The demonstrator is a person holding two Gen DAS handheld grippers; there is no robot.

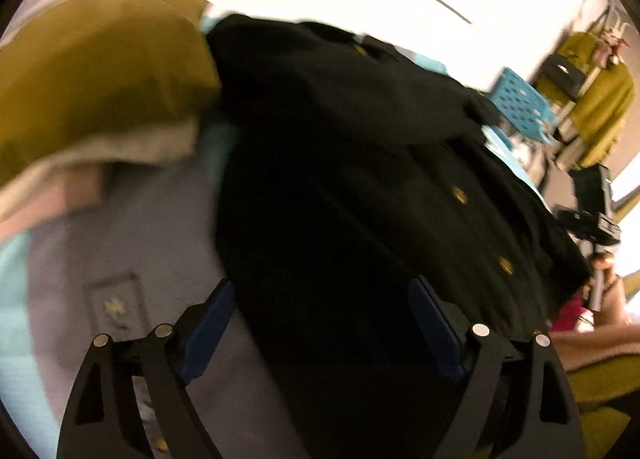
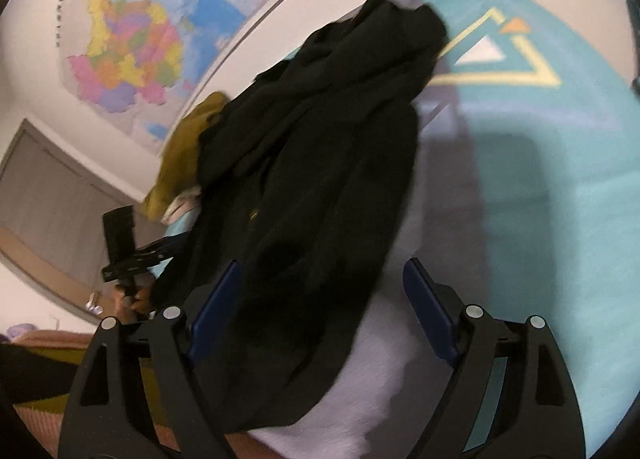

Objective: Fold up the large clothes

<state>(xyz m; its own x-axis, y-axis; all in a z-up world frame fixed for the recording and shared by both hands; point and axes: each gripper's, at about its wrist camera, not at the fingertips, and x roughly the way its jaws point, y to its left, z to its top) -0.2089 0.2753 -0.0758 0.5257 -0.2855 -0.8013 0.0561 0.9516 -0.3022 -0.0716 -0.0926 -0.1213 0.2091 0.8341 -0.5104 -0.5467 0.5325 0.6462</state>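
A large black garment with brass buttons (image 1: 360, 179) lies bunched on a teal and lavender bed cover (image 2: 560, 179); it also shows in the right wrist view (image 2: 312, 179). My left gripper (image 1: 322, 307) is open, its blue pads on either side of the garment's near part, not closed on it. My right gripper (image 2: 320, 291) is open over the garment's near edge, its left pad over the cloth. In the left wrist view the right gripper (image 1: 592, 219) shows at the far right; in the right wrist view the left gripper (image 2: 124, 251) shows at the left.
A mustard-yellow garment on pale folded cloth (image 1: 100, 91) lies beside the black one, also seen in the right wrist view (image 2: 184, 155). A blue perforated basket (image 1: 520, 103) and hanging clothes (image 1: 600, 99) stand to the right. A wall map (image 2: 140, 27) hangs behind the bed.
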